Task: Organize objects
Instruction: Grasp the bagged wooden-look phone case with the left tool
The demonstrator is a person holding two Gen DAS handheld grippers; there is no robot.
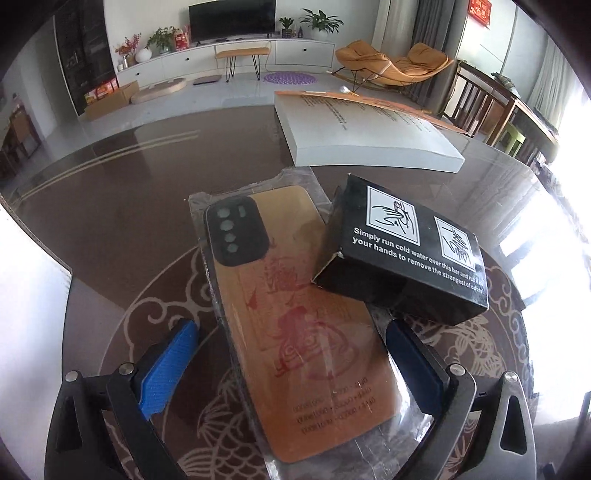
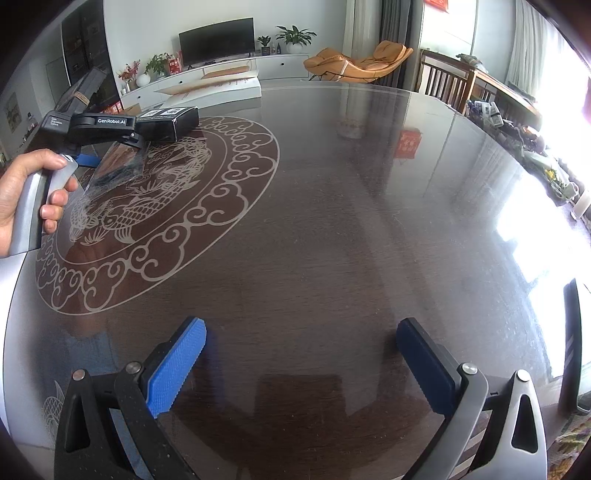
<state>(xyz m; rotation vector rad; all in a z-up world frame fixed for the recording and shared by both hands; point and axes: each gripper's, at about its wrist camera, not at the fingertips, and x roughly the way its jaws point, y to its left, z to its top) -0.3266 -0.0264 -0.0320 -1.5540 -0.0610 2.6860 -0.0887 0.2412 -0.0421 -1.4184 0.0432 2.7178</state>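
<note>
- Phone case (image 1: 295, 317), wood-toned and sealed in a clear sleeve, lay flat on the dark table (image 2: 351, 221), over the carved medallion near its left edge.
- Black box (image 1: 402, 254) rested tilted on the case's far right side, touching it.
- White book (image 1: 365, 129) sat near the far edge, apart from both.
- Left gripper (image 1: 291, 354) straddled the case, jaws spread and gripping nothing.
- Right gripper (image 2: 301, 365) hung over bare table, jaws released.
- A hand (image 2: 26, 195) held the left gripper's handle.

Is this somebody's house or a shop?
Most likely a home's living and dining room: a television on a long white cabinet, an orange rocking lounge chair, and a dark dining table.
</note>
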